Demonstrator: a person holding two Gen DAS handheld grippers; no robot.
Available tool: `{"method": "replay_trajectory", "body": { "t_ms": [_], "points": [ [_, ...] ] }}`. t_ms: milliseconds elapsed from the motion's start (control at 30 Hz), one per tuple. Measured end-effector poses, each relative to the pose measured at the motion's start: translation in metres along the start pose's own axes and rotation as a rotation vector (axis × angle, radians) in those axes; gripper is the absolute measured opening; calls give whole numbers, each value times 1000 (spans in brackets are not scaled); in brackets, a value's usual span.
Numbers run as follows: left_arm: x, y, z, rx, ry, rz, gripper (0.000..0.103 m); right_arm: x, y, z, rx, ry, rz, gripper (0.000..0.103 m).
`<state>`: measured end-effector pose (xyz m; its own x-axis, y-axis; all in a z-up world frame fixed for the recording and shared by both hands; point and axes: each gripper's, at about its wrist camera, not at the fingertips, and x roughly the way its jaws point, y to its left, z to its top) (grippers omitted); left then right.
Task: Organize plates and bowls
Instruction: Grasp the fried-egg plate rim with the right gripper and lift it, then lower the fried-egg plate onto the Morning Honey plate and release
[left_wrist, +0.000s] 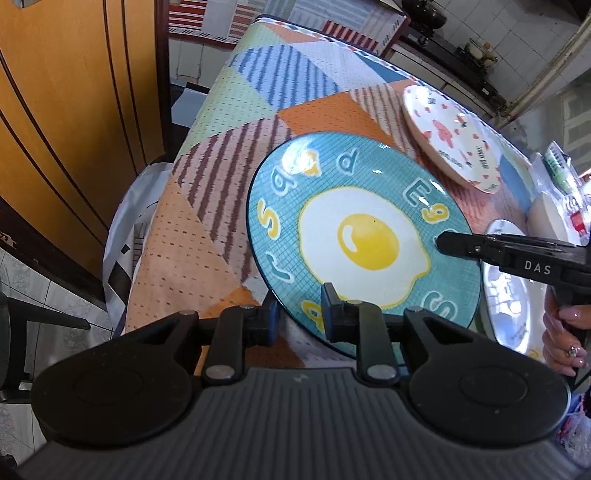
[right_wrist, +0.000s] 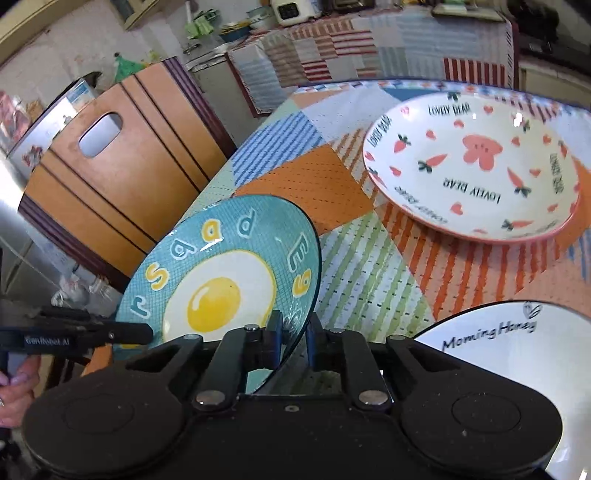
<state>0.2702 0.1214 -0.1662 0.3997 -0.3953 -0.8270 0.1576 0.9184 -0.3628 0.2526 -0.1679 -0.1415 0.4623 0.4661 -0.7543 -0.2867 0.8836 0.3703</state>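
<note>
A teal plate with a fried-egg picture (left_wrist: 364, 240) (right_wrist: 221, 288) is held tilted above the patchwork tablecloth (left_wrist: 207, 229). My left gripper (left_wrist: 301, 314) is shut on its near rim. My right gripper (right_wrist: 295, 332) is shut on its opposite rim and also shows in the left wrist view (left_wrist: 448, 242). The left gripper shows in the right wrist view (right_wrist: 146, 334). A white dish with pink bear and carrots (right_wrist: 472, 166) (left_wrist: 450, 138) lies further back. A white "Morning Honey" plate (right_wrist: 517, 350) (left_wrist: 508, 291) lies beside the right gripper.
A wooden chair back (right_wrist: 110, 173) stands at the table's left side, also seen in the left wrist view (left_wrist: 55, 129). A white plastic bag (left_wrist: 125, 221) hangs at the table edge. Packets and a white object (left_wrist: 550, 218) lie at the right. A striped cloth (right_wrist: 332, 48) covers furniture behind.
</note>
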Motion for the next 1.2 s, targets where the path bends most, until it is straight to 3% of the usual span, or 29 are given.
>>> {"method": "replay_trajectory", "body": {
  "t_ms": [567, 1200],
  "points": [
    [-78, -83, -10, 187, -39, -15, 22, -108, 14, -26, -7, -102, -7, 19],
    [-47, -165, -40, 290, 37, -101, 22, -190, -20, -94, 84, -149, -148, 20]
  ]
}}
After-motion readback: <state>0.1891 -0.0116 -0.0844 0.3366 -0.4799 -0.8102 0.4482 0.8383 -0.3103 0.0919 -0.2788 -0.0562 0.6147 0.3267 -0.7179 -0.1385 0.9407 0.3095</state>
